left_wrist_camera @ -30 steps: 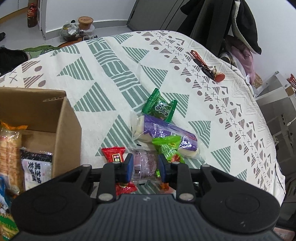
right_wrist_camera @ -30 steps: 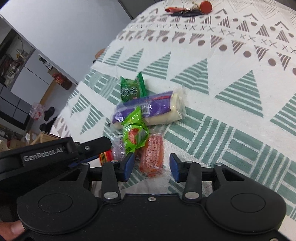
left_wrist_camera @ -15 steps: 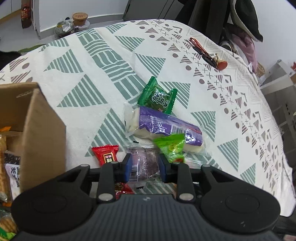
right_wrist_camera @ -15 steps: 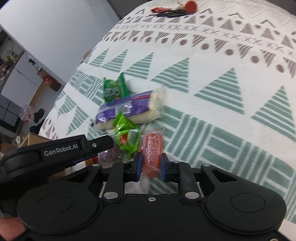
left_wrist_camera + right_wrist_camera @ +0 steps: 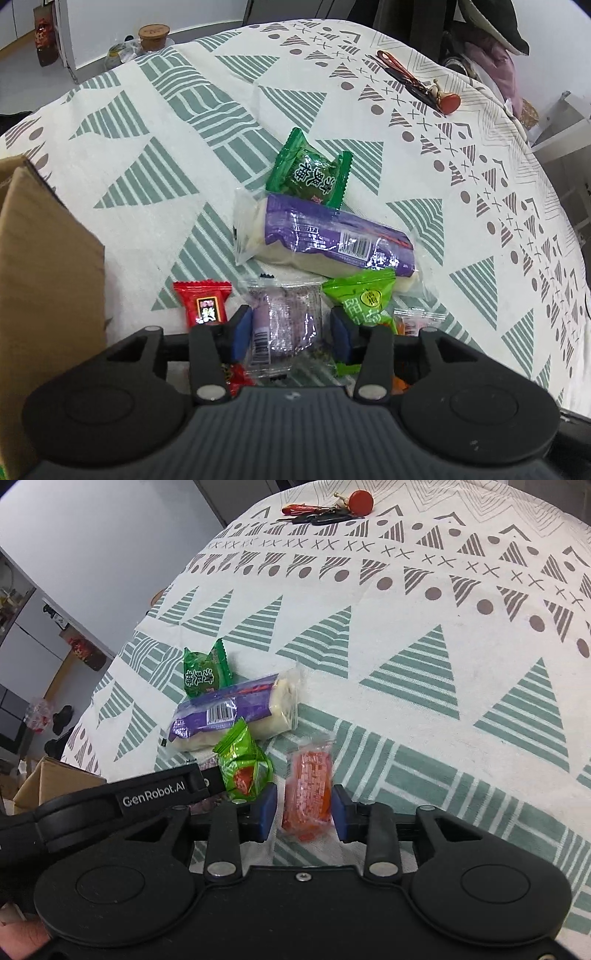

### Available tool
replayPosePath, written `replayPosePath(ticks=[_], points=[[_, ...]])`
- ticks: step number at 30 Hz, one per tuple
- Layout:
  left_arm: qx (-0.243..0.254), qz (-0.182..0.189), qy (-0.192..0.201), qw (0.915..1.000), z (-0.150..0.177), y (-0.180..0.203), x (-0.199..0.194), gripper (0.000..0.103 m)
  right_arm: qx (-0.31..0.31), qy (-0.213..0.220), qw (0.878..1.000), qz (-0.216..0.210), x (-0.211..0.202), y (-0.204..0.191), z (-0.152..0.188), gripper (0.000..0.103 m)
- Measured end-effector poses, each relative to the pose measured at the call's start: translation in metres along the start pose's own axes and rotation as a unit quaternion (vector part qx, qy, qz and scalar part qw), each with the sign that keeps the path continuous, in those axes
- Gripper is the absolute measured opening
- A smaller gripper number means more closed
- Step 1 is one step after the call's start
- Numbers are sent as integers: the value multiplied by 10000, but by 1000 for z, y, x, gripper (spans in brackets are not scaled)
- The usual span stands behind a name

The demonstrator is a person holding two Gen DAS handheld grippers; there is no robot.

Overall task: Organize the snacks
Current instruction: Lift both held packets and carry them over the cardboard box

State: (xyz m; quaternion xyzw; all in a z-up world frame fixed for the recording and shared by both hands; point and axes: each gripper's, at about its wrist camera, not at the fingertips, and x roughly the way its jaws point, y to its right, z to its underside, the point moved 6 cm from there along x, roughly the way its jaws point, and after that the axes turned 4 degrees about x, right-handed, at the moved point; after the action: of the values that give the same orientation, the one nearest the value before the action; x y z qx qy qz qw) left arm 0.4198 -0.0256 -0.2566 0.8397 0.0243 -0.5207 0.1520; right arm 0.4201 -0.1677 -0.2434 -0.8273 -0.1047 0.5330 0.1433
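My left gripper (image 5: pixel 290 334) is open with a clear purple snack packet (image 5: pixel 284 325) lying between its fingers on the patterned tablecloth (image 5: pixel 147 110). My right gripper (image 5: pixel 304 812) is open with an orange snack packet (image 5: pixel 308 788) lying between its fingers, pads apart from it. Beyond lie a long purple-wrapped roll (image 5: pixel 332 240), a dark green packet (image 5: pixel 310 173), a light green packet (image 5: pixel 365 299) and a red candy (image 5: pixel 205 304). The left gripper's body (image 5: pixel 122 801) shows in the right wrist view beside the light green packet (image 5: pixel 243 766).
A cardboard box (image 5: pixel 44 280) stands at the left, close to my left gripper. Keys with a red fob (image 5: pixel 417 83) lie at the far side of the table; they also show in the right wrist view (image 5: pixel 328 506). The table edge drops off at the right.
Both grippers have opened: the left pads moved apart from the purple packet, the right pads released the orange packet they squeezed half a second ago. Both packets rest on the cloth.
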Motion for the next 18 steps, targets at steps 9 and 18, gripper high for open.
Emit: replayPosePath(ticks=[9,18], points=[[189,-162,-79,9997,-1,1,3,36,36,-47,10000,-66,3,0,1,22],[247,42,-122,9996,12,18,-5,31,397,158,9990,-90,-20,20,1,20]])
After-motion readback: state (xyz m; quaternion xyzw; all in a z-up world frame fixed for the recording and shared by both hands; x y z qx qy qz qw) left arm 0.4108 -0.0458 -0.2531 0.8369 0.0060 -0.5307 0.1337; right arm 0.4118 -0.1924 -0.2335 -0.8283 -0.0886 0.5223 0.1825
